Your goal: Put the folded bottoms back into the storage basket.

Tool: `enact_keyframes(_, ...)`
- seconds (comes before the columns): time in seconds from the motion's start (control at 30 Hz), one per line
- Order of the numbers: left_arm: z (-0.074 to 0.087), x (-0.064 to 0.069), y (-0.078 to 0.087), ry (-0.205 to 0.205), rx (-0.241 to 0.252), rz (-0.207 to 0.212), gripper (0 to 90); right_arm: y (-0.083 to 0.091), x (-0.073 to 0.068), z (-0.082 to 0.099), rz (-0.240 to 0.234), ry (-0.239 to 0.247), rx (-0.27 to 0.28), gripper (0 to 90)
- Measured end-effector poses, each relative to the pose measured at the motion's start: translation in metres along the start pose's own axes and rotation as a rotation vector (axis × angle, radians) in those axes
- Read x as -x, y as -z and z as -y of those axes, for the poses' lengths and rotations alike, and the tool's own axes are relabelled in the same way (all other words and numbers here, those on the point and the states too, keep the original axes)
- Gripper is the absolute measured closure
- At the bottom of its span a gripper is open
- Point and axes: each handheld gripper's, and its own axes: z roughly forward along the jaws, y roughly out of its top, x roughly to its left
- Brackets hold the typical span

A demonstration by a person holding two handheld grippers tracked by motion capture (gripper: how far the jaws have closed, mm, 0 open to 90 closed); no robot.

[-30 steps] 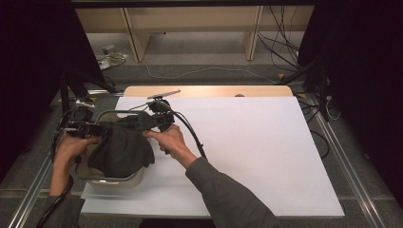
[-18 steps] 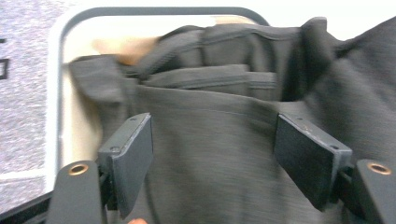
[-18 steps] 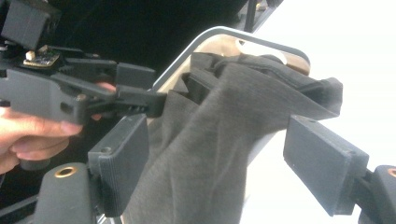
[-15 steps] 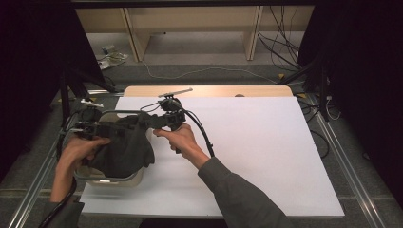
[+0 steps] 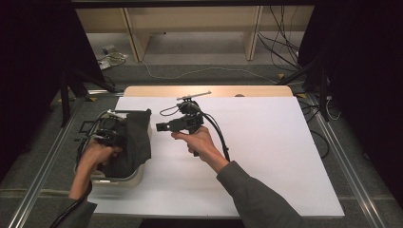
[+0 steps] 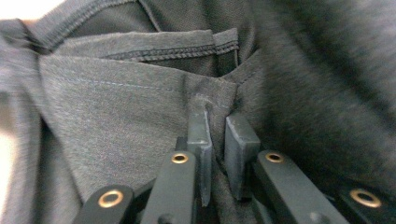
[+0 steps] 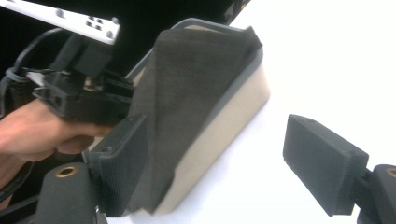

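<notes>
Garment (image 6: 140,112), dark grey knit with stitched hems, pinched by left gripper (image 6: 217,128) (jaws just closed) in beige bin (image 5: 135,178); right gripper (image 7: 233,163) at three o'clock, apparently empty, agape.

A lab recording booth: black curtains (image 5: 33,57) flank the white table (image 5: 266,156), cables (image 5: 280,42) trail on the floor behind it, metal rails (image 5: 354,180) beside it.

A white table (image 5: 266,156) carried a beige bin (image 5: 124,176) at its near left, draped with dark cloth (image 5: 134,142). A pale wooden strip (image 5: 209,90), perhaps a board, ran along its far edge.
</notes>
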Motion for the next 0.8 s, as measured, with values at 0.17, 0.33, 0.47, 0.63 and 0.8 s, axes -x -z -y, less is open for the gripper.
enact_keyframes(0.17, 0.001, -0.002, -0.014, 0.010, -0.010, 0.010, 83.2, 0.007, 0.007, 0.004, 0.013, -0.008, 0.001, 23.7)
enact_keyframes(0.33, 0.001, 0.000, -0.019, 0.012, -0.010, -0.003, 83.6, 0.012, 0.010, 0.007, 0.033, 0.003, 0.007, 23.7)
enact_keyframes(0.47, 0.002, -0.001, -0.019, 0.012, -0.008, 0.002, 83.4, 0.016, 0.011, 0.010, 0.041, 0.008, 0.014, 23.7)
enact_keyframes(0.63, 0.002, -0.001, -0.017, 0.018, 0.001, 0.007, 82.0, 0.019, 0.014, 0.011, 0.042, 0.015, 0.019, 23.3)
enact_keyframes(0.8, 0.001, -0.002, -0.012, 0.020, 0.029, 0.023, 77.5, 0.024, 0.018, 0.014, 0.043, 0.013, 0.026, 22.4)
